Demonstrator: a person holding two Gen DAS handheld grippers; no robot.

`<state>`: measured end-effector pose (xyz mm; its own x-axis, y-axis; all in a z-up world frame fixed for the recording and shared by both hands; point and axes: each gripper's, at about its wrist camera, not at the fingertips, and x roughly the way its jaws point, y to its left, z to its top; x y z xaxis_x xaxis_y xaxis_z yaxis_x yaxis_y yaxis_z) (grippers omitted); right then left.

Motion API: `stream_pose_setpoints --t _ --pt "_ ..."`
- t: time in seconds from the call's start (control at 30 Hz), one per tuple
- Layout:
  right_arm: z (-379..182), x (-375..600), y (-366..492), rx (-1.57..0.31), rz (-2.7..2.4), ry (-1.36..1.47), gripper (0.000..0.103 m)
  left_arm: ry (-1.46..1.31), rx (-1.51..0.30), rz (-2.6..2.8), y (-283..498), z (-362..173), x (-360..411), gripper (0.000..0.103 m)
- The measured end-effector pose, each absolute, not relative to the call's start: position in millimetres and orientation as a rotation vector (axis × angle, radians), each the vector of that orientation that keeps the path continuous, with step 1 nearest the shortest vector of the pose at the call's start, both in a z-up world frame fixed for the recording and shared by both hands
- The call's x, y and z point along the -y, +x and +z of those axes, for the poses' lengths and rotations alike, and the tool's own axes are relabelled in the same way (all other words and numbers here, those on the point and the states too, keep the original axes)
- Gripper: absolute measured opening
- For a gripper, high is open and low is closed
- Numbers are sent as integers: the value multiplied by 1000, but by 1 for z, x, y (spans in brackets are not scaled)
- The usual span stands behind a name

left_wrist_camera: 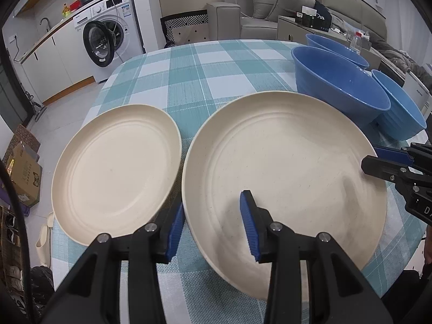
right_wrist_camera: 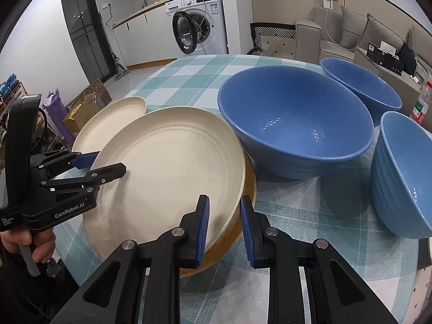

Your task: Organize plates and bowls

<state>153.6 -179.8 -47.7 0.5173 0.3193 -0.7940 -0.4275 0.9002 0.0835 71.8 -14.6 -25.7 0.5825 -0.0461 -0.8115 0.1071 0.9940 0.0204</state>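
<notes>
A large cream plate (left_wrist_camera: 283,162) lies on the checked tablecloth (left_wrist_camera: 202,67), with a smaller cream plate (left_wrist_camera: 116,170) to its left. My left gripper (left_wrist_camera: 213,224) is open and straddles the large plate's near-left rim. In the right wrist view the large plate (right_wrist_camera: 172,167) rests on a brown plate (right_wrist_camera: 249,189). My right gripper (right_wrist_camera: 224,226) is open and straddles the large plate's near-right rim. Three blue bowls (right_wrist_camera: 294,124) (right_wrist_camera: 361,86) (right_wrist_camera: 405,172) stand to the right of the plates.
The round table's near edge runs just below the plates. Cardboard boxes (left_wrist_camera: 24,172) and shoes lie on the floor at the left. A washing machine (left_wrist_camera: 110,29) and a grey sofa (left_wrist_camera: 270,8) stand behind the table. A plastic bottle (right_wrist_camera: 422,102) stands at the far right.
</notes>
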Motion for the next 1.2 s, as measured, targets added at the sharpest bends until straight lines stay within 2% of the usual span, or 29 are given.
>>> stream_pose_setpoints --t 1.2 --pt "-66 170 154 -934 377 -247 27 178 -947 -76 71 -35 30 43"
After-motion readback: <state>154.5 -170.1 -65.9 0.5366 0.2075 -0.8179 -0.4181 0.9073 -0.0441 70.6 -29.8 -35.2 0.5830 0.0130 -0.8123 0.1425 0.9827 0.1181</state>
